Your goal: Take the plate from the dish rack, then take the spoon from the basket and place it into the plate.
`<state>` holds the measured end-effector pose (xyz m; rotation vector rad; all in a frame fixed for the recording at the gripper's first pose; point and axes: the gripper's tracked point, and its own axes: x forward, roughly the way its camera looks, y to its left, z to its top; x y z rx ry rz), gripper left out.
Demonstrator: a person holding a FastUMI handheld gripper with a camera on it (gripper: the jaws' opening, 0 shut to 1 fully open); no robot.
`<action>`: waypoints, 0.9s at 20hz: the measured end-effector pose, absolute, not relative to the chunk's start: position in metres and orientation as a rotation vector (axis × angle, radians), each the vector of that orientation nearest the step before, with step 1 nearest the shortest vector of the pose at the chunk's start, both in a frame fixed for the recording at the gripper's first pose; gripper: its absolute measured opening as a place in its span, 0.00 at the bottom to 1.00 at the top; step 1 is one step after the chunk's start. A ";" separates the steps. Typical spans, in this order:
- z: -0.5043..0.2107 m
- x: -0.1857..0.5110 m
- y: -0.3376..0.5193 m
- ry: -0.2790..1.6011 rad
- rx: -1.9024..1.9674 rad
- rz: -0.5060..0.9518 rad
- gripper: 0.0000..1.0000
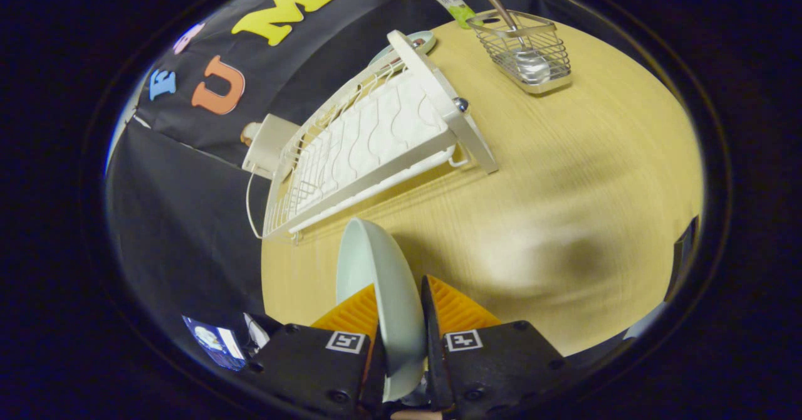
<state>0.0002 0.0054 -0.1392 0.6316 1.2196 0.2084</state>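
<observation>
**Plate held on edge, slip risk over the table**

The plate (pixel 376 282) stands on edge, pinched at its rim between both fingers of the gripper (pixel 401 320), clear of the dish rack (pixel 369 144) at 12 o'clock. It could pivot or slide out if tilted quickly. The spoon (pixel 523 50) waits in the basket (pixel 545 63) at 1 o'clock.

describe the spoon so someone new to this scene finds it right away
On the far side of the wooden table, past the white dish rack, sits a small wire basket. The spoon stands inside it, bowl down, its handle poking out above the rim.
</observation>
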 end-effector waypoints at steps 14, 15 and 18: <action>-0.080 0.014 -0.062 0.863 0.242 0.153 0.92; -0.070 0.016 -0.073 0.810 0.197 0.136 0.92; -0.031 0.029 -0.112 0.613 0.055 0.051 0.94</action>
